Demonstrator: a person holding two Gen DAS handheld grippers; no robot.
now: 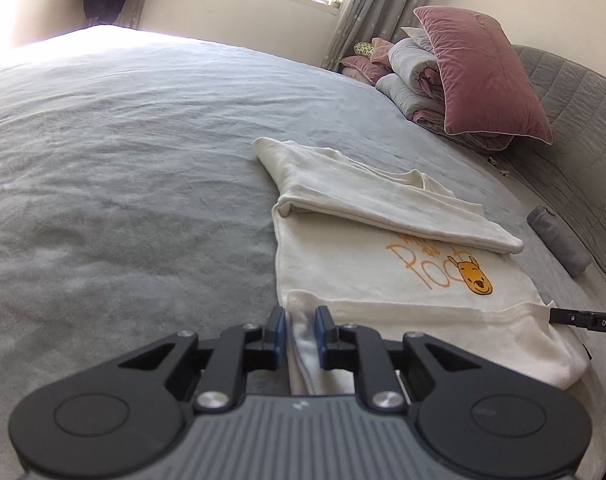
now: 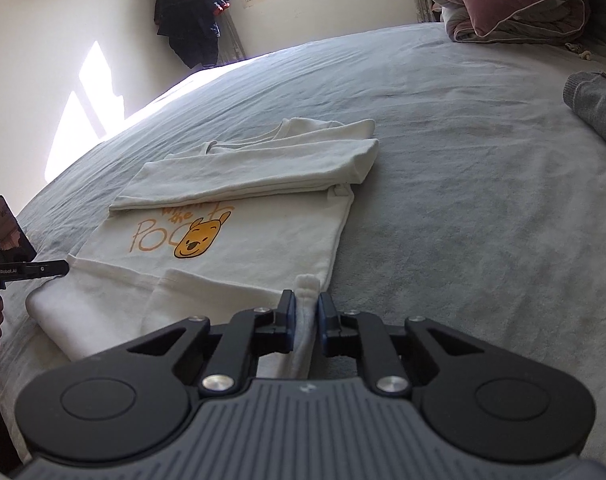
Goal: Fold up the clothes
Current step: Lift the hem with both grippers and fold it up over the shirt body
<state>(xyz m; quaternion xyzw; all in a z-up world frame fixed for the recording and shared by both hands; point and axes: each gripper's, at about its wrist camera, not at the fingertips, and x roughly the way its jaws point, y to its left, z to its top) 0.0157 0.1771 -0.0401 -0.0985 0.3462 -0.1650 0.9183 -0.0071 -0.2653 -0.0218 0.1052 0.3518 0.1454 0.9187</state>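
At your upper right, a pink pillow leans on rolled bedding; dark clothes hang upper left.

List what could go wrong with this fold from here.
1. Both tongs, left and right, pinch only thin bunches of the hem of the white shirt; cloth could slip out mid-lift.
2. The sleeves folded across the top lie loose; a quick pull may shake them open.
3. The two grips sit at opposite corners; uneven lifting would probably leave the fold crooked across the bear print.
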